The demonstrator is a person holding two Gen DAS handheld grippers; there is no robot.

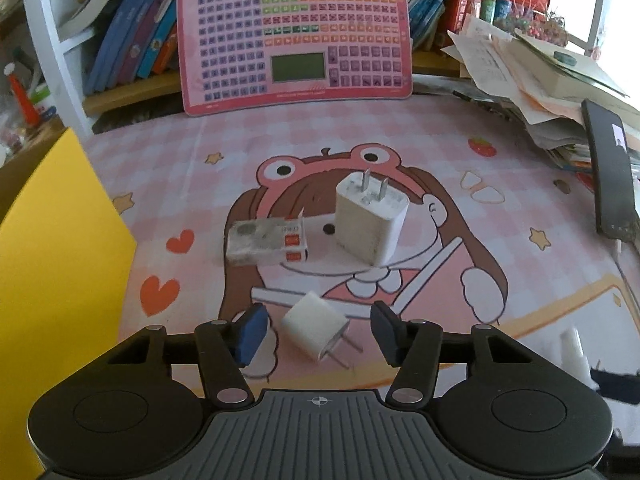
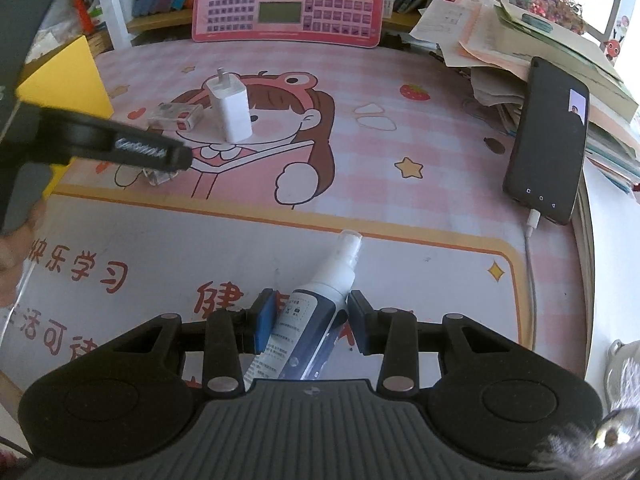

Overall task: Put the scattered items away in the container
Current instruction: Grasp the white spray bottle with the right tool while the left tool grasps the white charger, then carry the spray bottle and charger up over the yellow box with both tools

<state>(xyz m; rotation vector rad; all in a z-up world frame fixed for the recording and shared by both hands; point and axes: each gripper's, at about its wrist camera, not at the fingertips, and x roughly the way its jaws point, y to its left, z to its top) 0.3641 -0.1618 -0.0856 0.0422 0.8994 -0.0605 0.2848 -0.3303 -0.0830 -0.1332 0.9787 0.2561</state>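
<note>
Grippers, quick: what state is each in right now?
Left gripper: open, small plug between its pads, not touched.
Right gripper: shut on the spray bottle.

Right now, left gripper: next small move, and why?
Probably close the left gripper on the small white plug. The plug lies between its open pads with gaps on both sides, so it isn't gripped yet. The right gripper already clamps the spray bottle.

Matt white plastic charger [image 1: 370,220] with 2 shiny metal prongs; glossy phone [image 2: 548,140].
</note>
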